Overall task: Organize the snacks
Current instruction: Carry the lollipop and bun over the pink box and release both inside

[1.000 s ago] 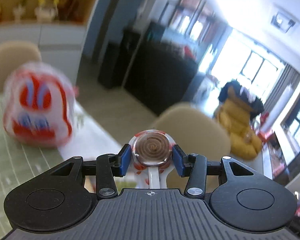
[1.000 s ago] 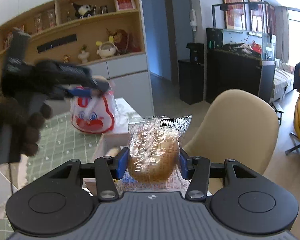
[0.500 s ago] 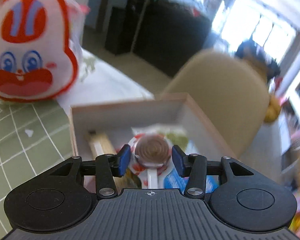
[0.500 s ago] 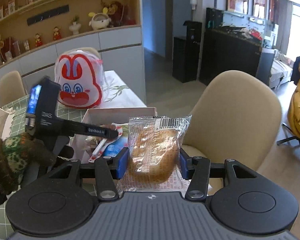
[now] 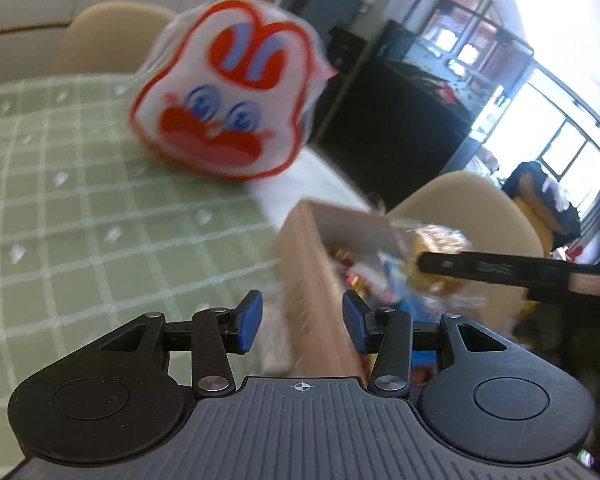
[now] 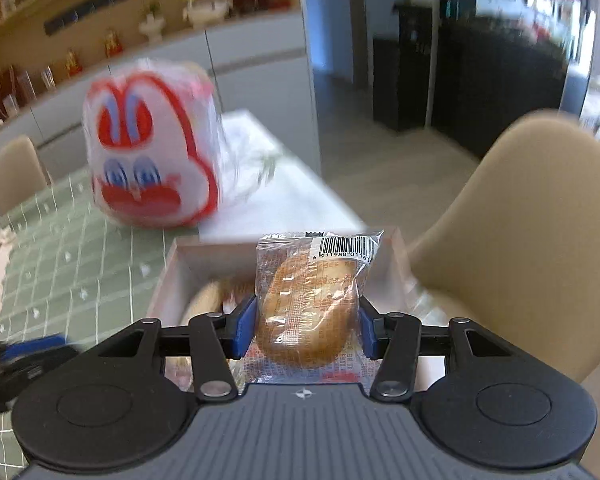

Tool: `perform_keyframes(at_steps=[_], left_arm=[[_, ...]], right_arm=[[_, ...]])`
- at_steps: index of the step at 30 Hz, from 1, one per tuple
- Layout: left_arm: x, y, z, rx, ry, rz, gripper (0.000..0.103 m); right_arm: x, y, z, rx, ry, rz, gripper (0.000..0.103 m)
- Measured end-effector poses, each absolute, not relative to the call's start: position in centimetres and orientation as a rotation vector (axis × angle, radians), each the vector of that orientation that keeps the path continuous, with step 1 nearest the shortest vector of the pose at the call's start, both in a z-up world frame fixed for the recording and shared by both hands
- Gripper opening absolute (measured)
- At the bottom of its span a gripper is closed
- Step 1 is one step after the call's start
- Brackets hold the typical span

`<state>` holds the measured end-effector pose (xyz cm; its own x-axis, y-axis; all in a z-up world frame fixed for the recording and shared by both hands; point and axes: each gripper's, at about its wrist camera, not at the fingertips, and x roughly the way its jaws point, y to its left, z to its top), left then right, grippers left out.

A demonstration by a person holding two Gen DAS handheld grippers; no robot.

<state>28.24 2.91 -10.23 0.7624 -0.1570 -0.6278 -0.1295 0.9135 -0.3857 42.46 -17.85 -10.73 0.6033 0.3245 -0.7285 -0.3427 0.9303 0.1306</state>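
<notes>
On the table (image 6: 284, 196) a checked mat (image 6: 60, 272) covers the near left. The rabbit bag (image 6: 152, 152) stands on the mat at 11 o'clock, behind the box (image 6: 180, 264). The box sits at 12 o'clock with snacks (image 6: 208, 300) inside. A chair (image 6: 520, 240) stands at 3 o'clock beside the table.

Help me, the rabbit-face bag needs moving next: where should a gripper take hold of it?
Judging by its pose, grip the rabbit-face bag across its narrower top, by the ears, coming from above. It stands upright on the green mat; its lower body looks too wide for the jaws.
</notes>
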Motion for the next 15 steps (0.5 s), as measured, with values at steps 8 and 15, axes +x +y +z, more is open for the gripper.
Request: perform_keyframes(at_steps=[8,15], left_arm=[[26.3,3.5,-13.3,-0.401,0.807,-0.034,0.049],[29.6,3.2,-14.2,-0.329,0.837,-0.048,0.048]], right_arm=[[41.5,-17.9,-13.1,-0.014,0.868,0.440,0.062],[35.8,-19.3,-9.5,-0.134,0.716,0.432,0.072]])
